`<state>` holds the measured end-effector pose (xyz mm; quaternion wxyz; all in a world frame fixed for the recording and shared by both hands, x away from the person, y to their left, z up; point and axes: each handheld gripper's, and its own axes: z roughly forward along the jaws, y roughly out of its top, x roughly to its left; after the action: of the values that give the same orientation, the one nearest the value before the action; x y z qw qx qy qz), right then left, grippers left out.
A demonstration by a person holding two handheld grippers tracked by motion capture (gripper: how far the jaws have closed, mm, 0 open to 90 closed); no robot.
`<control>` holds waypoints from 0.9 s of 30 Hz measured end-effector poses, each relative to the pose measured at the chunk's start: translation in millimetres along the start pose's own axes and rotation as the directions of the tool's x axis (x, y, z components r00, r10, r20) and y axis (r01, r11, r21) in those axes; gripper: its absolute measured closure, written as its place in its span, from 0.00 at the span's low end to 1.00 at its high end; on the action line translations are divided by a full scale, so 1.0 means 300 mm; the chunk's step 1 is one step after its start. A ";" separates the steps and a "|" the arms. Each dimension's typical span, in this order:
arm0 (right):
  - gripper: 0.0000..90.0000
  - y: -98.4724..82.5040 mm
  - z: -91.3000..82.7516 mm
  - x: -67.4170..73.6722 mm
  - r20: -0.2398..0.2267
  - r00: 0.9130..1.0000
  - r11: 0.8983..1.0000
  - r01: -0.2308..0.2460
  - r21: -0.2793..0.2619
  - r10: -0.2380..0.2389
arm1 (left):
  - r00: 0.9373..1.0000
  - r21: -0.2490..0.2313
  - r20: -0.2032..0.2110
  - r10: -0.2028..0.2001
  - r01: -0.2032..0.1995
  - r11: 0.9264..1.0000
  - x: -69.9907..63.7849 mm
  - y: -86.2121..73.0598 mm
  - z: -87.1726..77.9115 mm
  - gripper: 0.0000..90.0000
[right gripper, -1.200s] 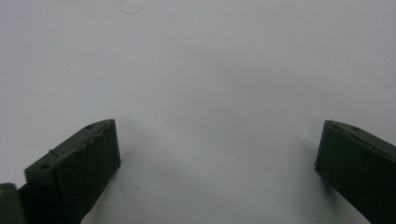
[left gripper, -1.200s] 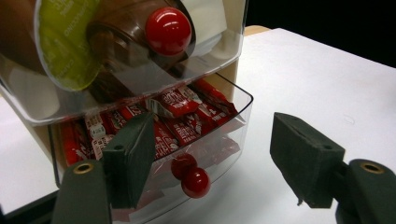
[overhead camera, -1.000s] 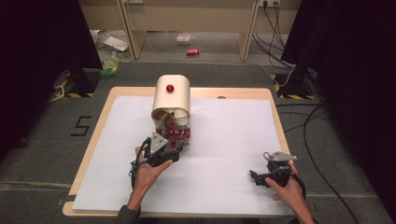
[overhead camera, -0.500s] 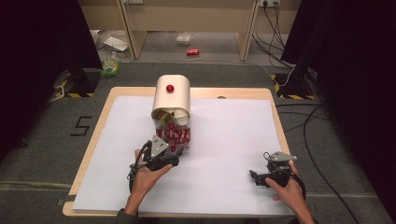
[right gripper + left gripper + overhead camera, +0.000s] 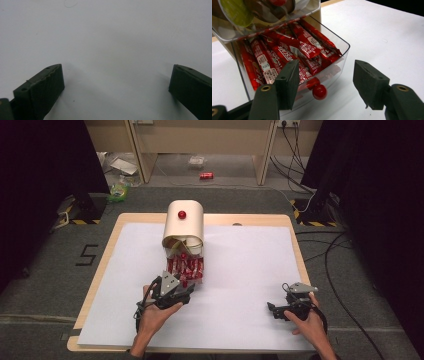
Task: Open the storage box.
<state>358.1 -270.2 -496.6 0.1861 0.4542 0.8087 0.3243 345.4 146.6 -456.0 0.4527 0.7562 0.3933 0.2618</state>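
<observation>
High view: drawer (image 5: pixel 186 268) beside left claw (image 5: pixel 189 289)

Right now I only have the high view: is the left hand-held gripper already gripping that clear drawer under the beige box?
Observer: No. In the left gripper view the left hand-held gripper has just been closing its jaws, but the red knob on the clear drawer sits between the pads untouched.
Operator: What fills the drawer?
Observer: Red sachets printed Nescafe, lying lengthwise.
Operator: And the right hand-held gripper?
Observer: In its own view the jaws stand wide open over the white table, with nothing between them.
</observation>
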 end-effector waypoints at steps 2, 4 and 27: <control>0.00 0.000 0.000 -0.001 0.001 1.000 1.000 0.001 0.000 -0.001 | 1.000 0.008 0.001 0.005 -0.005 1.000 -0.003 -0.005 -0.001 0.42; 0.00 0.000 0.000 0.000 0.000 1.000 1.000 0.000 0.000 0.000 | 1.000 0.017 0.002 0.003 -0.003 1.000 -0.005 -0.009 -0.003 0.43; 0.01 0.000 0.000 0.000 0.000 1.000 1.000 0.000 -0.001 0.000 | 1.000 0.029 0.005 -0.023 0.023 0.999 -0.026 -0.083 -0.095 0.46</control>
<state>358.0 -270.2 -496.6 0.1864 0.4541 0.8086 0.3245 310.6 160.8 -465.7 0.4457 0.7588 0.4046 0.2486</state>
